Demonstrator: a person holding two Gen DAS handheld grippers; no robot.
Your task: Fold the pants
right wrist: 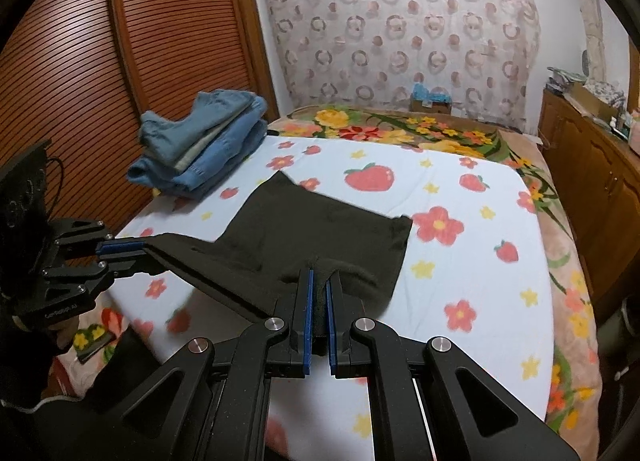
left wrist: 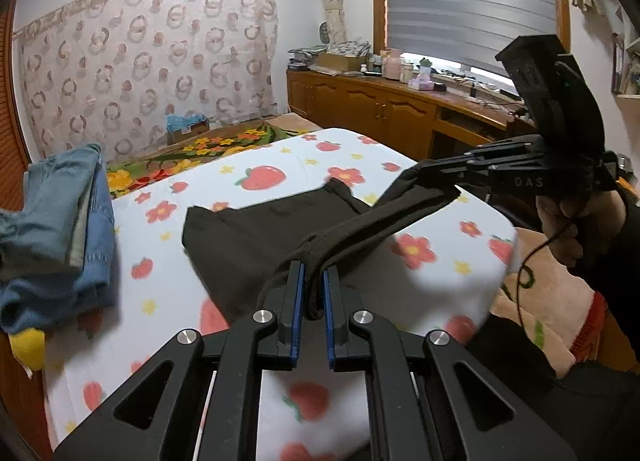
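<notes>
Both grippers, left gripper (left wrist: 313, 293) & right gripper (right wrist: 319, 293), clamped narrow on dark pants (left wrist: 256, 237) edge, frame centre; thin pinch, could slip mid-fold → uneven crease.

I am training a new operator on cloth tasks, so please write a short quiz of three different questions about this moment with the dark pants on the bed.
1. True or false: the left gripper and the right gripper are both shut on the dark brown cloth pants.
2. Choose one. The folded pile of blue denim jeans lies: A) on the pants; B) apart from them on the white fleece blanket with strawberries and flowers; C) on the wooden cabinet.
3. Fill in: the far part of the pants rests flat on the ____.

Key: 1 true; 2 B; 3 blanket.
</notes>
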